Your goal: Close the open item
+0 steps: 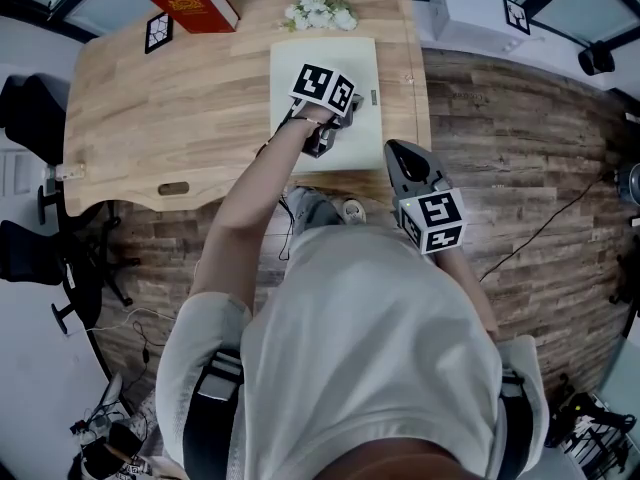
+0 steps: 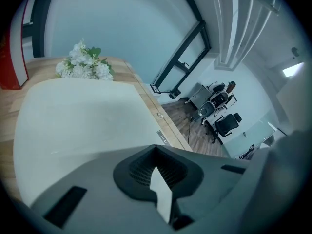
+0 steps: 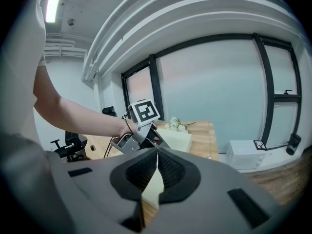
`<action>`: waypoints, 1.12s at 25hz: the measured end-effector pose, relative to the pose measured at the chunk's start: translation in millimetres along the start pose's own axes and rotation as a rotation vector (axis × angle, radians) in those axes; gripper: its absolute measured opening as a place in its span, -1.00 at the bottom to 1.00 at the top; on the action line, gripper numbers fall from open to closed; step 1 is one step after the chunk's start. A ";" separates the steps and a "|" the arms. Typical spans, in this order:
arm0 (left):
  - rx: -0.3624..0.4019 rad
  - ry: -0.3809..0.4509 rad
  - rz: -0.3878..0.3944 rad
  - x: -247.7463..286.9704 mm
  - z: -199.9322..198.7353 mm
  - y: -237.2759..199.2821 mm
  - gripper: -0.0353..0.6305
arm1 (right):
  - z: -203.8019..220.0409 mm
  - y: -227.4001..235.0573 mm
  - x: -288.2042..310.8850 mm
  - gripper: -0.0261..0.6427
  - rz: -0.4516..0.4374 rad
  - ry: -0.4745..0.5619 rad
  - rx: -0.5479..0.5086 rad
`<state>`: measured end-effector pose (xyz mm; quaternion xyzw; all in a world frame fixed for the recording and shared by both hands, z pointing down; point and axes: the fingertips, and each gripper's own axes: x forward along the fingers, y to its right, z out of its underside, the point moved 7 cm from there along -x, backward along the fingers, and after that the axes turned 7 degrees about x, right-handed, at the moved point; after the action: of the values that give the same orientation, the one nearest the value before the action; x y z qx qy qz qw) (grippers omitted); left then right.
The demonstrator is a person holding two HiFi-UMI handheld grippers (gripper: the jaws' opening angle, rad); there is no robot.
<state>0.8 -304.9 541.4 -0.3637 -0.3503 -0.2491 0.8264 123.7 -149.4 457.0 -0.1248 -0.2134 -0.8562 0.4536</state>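
Cream box [image 1: 335,58] on desk [image 1: 180,118], L tongs [image 2: 156,146] together above it

head cam sits above the person, looking steeply down onto the desk [image 1: 150,98] near edge and the floor. left gripper cam rides low and close over the cream slab [image 2: 78,121], facing the flowers [image 2: 84,65] at the far edge. right gripper cam hangs back off the near edge, roughly level, facing the desk. all three share slab and flowers; right cam also catches the left gripper [image 3: 152,133].

Left arm [image 1: 250,203] extended forward, left gripper [image 2: 156,148] jaws together. Right gripper [image 3: 157,150] near torso, jaws together.
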 end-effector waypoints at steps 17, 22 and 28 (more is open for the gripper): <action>0.109 -0.144 -0.124 18.4 -12.4 18.4 -0.83 | 5.1 1.0 -3.9 -0.86 -0.022 -0.008 -0.001; 0.115 -0.174 -0.157 20.7 -11.7 21.0 -0.83 | 7.8 -1.8 -5.4 -0.86 -0.031 -0.013 -0.003; 0.049 -0.170 -0.141 19.9 -12.9 16.4 -0.83 | 8.4 -5.9 -6.0 -0.86 -0.042 -0.014 -0.012</action>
<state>29.3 -308.0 543.3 -0.3378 -0.4497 -0.2664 0.7827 122.3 -138.1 460.5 -0.1288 -0.2142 -0.8659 0.4332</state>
